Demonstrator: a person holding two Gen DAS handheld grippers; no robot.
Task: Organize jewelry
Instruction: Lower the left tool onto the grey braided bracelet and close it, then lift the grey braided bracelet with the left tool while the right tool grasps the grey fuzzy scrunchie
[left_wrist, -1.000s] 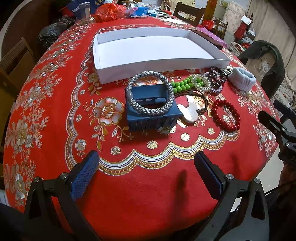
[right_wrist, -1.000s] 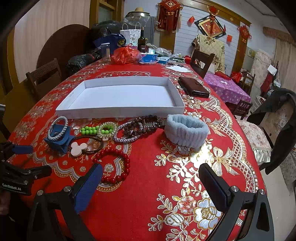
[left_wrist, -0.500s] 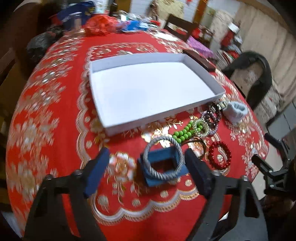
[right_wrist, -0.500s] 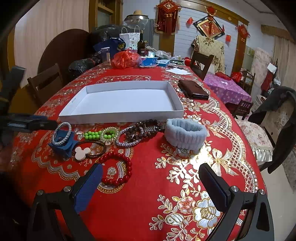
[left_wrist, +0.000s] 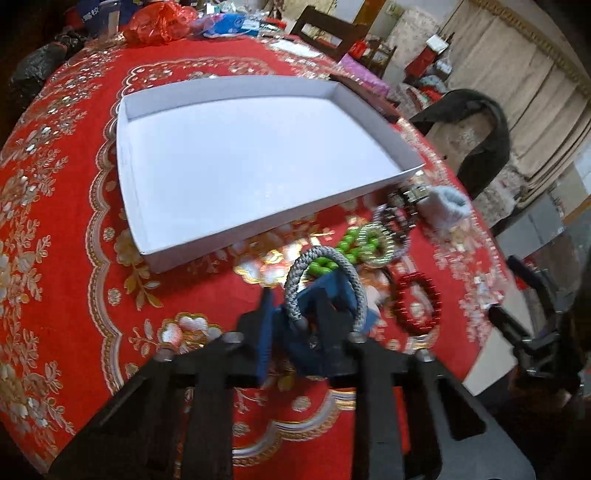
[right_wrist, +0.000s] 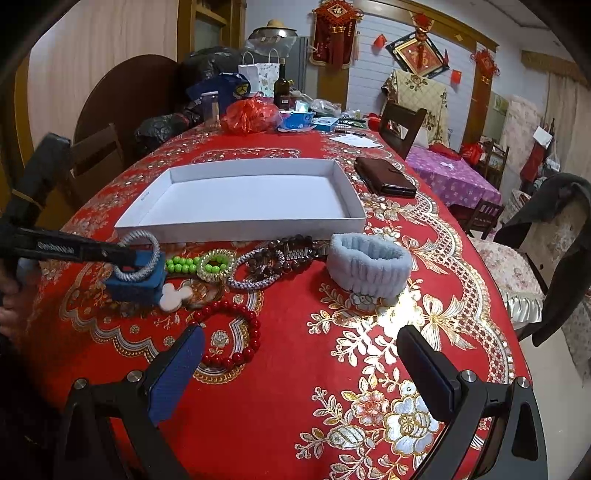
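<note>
Red embroidered tablecloth (right_wrist: 295, 354) covers the table. One white shallow tray (left_wrist: 236, 166) sits ahead of both tools, nothing in it.

Left gripper (left_wrist: 295, 317): jaws closing, nearly together, pads on one silver-grey braided ring (left_wrist: 325, 284) that lies on one blue hair claw (left_wrist: 332, 295). From the right wrist view the fingers come in from the left and pinch the ring's near-left arc; whether the claw is caught too cannot be told. Claw sits just short of the tray's near wall.

Right gripper (right_wrist: 299, 365): jaws wide apart, nothing between them, hovering over bare cloth nearer than the jewellery row.

Jewellery count, in a row between the right tool and the tray:
- one green bead bracelet (right_wrist: 183, 264), just right of the claw
- one pale gold coil band (right_wrist: 216, 265), touching the green beads
- one silver chain bracelet (right_wrist: 255, 282), overlapping dark brown bead bracelets (right_wrist: 280, 258); their number is unclear
- one red bead bracelet (right_wrist: 231, 332), closest to the right tool's left finger
- one white mouse-shaped piece (right_wrist: 175, 295), beside the claw
- one light blue fabric band (right_wrist: 369, 266), far right of the row, standing on edge

One brown wallet (right_wrist: 386, 179) lies beyond the tray's right corner.
</note>
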